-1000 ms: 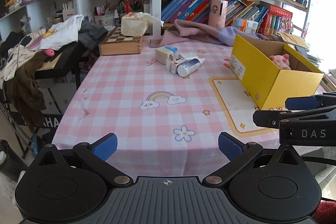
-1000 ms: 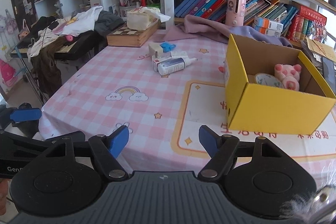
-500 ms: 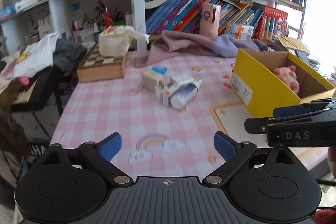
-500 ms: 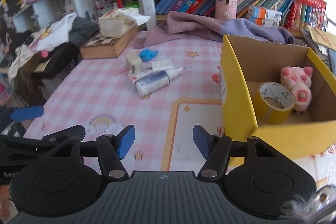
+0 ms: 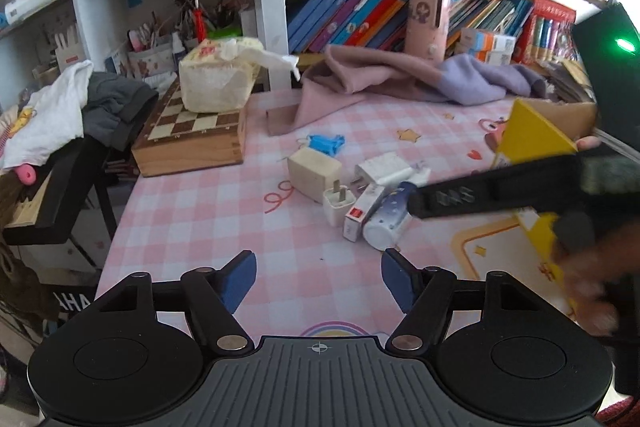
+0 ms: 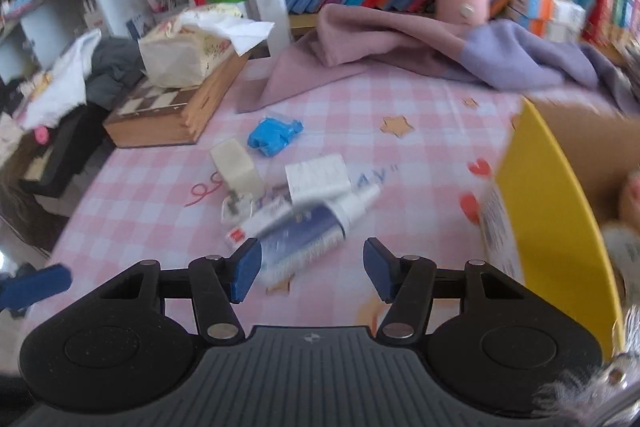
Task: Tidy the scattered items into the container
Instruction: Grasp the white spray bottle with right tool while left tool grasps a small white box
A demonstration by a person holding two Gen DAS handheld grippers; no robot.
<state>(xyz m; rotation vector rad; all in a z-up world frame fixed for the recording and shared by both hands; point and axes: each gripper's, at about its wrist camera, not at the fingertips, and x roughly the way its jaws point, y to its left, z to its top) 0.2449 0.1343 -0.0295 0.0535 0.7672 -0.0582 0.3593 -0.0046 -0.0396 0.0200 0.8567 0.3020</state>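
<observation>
Right tool (image 6: 312, 269) spread, bottle (image 6: 316, 229) nozzle pointing up-right

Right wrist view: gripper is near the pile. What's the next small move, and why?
Probably ease the right gripper forward and down to straddle the spray bottle. Its jaws are open and empty, the bottle lies just ahead on the pink cloth, nearest of the scattered pile, and the yellow box sits close on the right for the drop.
</observation>
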